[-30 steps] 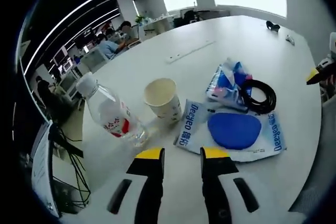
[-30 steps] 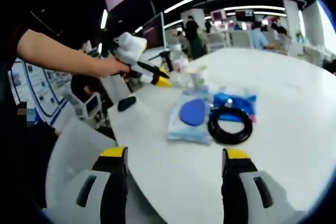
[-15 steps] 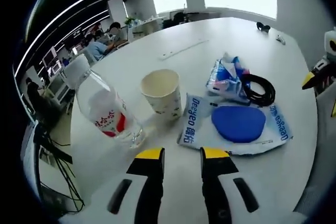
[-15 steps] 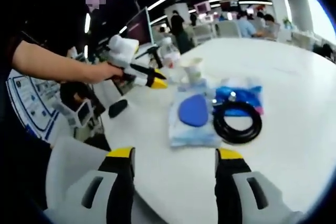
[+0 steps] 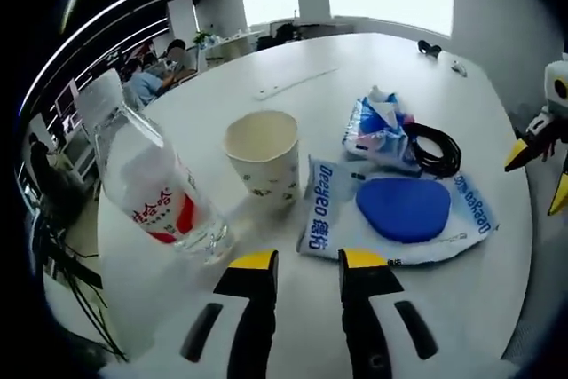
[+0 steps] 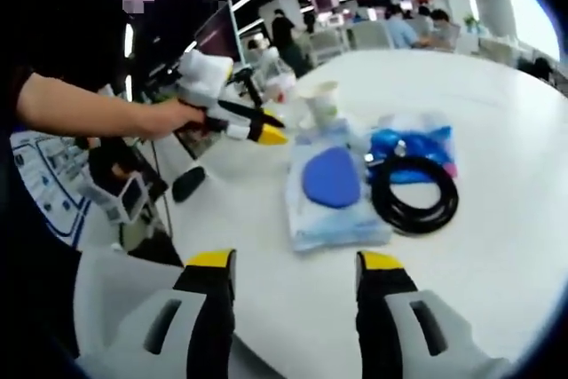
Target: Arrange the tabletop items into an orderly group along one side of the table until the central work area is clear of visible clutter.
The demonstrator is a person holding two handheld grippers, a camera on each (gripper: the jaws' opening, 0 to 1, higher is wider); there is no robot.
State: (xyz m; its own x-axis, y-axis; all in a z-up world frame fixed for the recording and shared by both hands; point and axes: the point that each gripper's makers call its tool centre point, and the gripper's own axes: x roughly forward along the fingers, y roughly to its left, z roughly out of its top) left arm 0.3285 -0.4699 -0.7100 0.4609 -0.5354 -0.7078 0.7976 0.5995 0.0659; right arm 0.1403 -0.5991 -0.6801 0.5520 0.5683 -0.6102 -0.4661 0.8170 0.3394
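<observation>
The tabletop items were clustered near the surface (image 5: 373, 59) edge: a bottle (image 5: 160, 197), a paper cup (image 5: 263, 157), a wipes pack (image 5: 399, 215), a blue pouch (image 5: 377, 130) and a coiled cable (image 5: 435, 150). The left gripper (image 5: 300, 262) was held open and empty just before the cup. The right gripper (image 6: 293, 264) was open too. The approach step was judged in hand; next, closing on the cup or bottle was called for.

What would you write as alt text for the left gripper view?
The left gripper, jaws open and empty, points at a white round table holding a tilted water bottle, a paper cup, a clear bag with a blue pad, a blue tissue pack and a black cable coil. The right gripper shows at the right edge.
</observation>
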